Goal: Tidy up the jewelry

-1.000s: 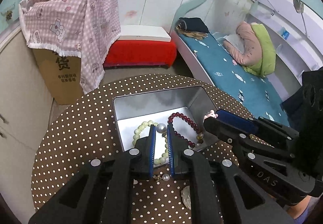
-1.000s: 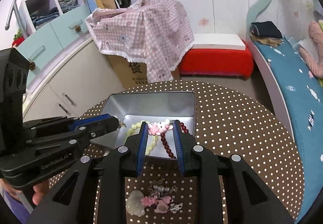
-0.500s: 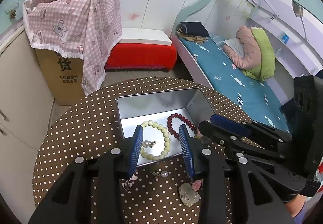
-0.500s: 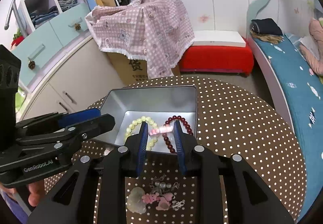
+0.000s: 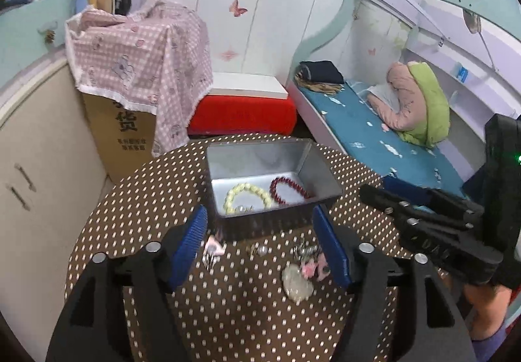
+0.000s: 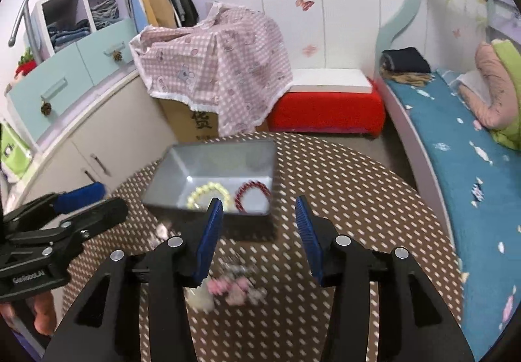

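A grey metal box stands on the round polka-dot table. It holds a pale green bead bracelet, a dark red bead bracelet and a small pearl piece. Loose jewelry lies in front of the box: a pale jade pendant, pink charms, a pearl earring and a pink clip. My left gripper is open and empty above the loose pieces. My right gripper is open and empty, pulled back from the box.
A cardboard box under a pink checked cloth and a red bench stand behind the table. A bed runs along the right. Cabinets are on the left. The right wrist view is motion-blurred.
Both grippers opened, let their pieces go into the box, and drew back and up from it. The left released the pearl earring, the right the pink charm.
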Motion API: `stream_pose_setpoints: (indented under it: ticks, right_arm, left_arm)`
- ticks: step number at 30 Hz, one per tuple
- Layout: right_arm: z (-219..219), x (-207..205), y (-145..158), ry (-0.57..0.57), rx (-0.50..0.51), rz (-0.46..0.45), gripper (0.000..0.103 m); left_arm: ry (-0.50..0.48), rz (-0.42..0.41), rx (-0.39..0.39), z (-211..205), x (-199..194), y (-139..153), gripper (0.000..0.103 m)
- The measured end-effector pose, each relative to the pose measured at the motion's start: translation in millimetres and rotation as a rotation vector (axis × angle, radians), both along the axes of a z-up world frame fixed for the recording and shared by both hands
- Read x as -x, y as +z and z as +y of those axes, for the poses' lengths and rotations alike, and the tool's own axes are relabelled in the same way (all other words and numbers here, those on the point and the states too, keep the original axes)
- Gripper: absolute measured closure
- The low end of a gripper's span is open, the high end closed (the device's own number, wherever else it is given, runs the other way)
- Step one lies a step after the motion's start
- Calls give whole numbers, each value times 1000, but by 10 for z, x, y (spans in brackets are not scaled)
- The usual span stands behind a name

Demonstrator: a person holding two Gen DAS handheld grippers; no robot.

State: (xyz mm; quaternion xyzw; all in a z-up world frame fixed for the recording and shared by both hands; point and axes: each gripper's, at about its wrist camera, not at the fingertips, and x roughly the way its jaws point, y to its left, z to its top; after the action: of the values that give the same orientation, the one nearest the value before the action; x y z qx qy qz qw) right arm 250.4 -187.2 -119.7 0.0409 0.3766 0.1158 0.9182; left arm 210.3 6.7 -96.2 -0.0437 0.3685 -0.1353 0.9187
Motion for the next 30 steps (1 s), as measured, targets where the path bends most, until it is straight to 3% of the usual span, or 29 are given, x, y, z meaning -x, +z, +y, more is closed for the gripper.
stream_pose_setpoints:
  ticks: [8, 14, 20, 22, 28, 30]
  right_arm:
    - [-318, 381, -285, -49, 11, 36, 54]
    - [-437, 486, -519, -60, -7, 79, 53]
    - [-444, 512, -666, -54, -15, 107, 53]
    - [-420, 510, -694, -50, -14, 112, 53]
    - [-288, 459, -738, -29, -6, 121, 53]
    - [-212, 437, -757, -15, -2, 126, 53]
  left_arm:
    - [0, 53, -20, -148, 244, -300, 35]
    - [-11, 101, -105, -411, 287, -608, 35]
    - [-19, 146, -142, -594, 188, -822, 36]
    - [-10, 148, -171, -624, 164, -863, 40]
    - [-16, 139, -214, -621, 151, -891, 72]
    - [-23, 138, -208, -588, 153, -886, 75]
